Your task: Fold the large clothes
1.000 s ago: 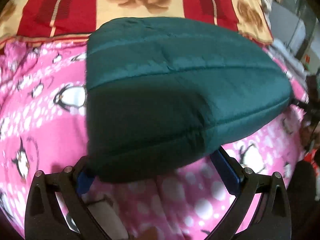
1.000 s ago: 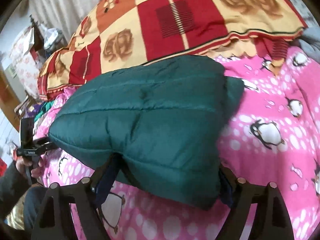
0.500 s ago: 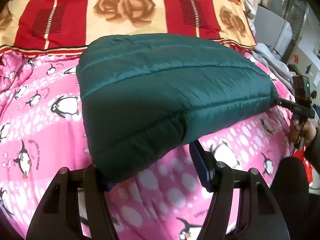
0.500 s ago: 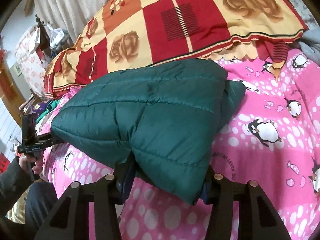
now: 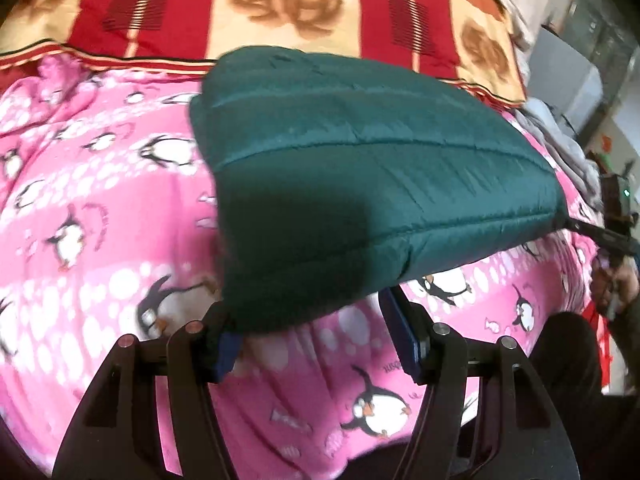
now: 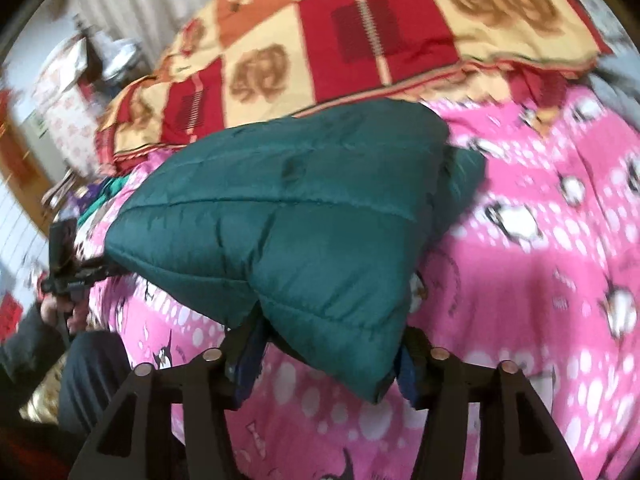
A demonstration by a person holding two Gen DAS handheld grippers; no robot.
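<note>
- the folded dark green puffer jacket (image 5: 360,184) is lifted a bit above the bed, over the pink penguin blanket (image 5: 100,240)
- left hand-held gripper (image 5: 316,332) is pinching one near corner of it
- right hand-held gripper (image 6: 328,356) has the other corner between its blue pads, jaws easing open
- red and cream rose blanket (image 6: 380,40) lies further back

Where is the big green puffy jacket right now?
In both wrist views the green jacket fills the middle, its near corners between the left gripper and right gripper, above the pink penguin blanket, in front of the red and yellow blanket.
</note>
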